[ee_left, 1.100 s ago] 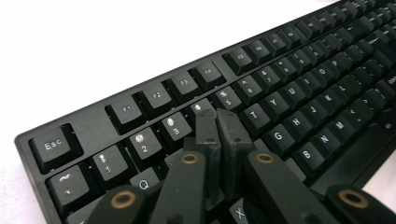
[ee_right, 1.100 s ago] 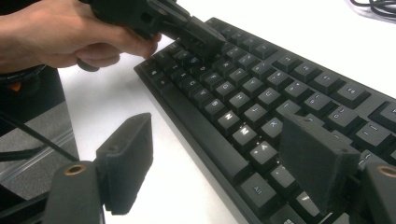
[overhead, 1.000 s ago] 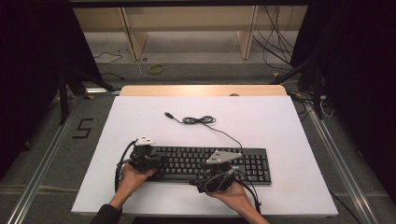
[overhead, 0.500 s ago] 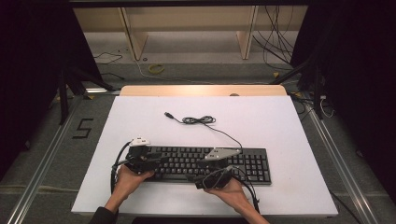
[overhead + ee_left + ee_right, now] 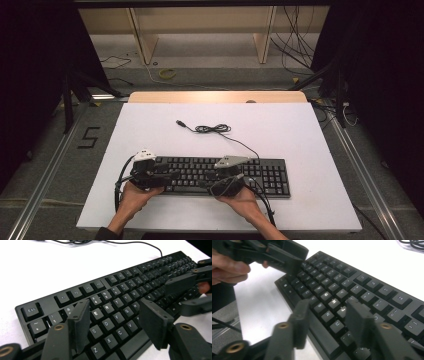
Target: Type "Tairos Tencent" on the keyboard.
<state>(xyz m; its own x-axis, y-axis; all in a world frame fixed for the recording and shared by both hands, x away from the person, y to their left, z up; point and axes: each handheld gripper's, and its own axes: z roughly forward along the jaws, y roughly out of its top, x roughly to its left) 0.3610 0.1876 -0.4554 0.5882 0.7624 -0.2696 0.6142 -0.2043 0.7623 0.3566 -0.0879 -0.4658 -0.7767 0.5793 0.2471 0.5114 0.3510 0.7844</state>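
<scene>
Both grippers, left gripper (image 5: 172,176) and right gripper (image 5: 207,185), hover jaws apart over the black keyboard (image 5: 260,175) at the table's (image 5: 300,130) near edge. Looks like typing; next they need a careful press down on one key.

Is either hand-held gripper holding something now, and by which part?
Nothing is held. Both the left hand-held gripper and the right hand-held gripper are open above the keyboard.

The keyboard (image 5: 117,307) looked matt black plastic; the table (image 5: 300,135) had a smooth white top with bare wood along its far edge
</scene>
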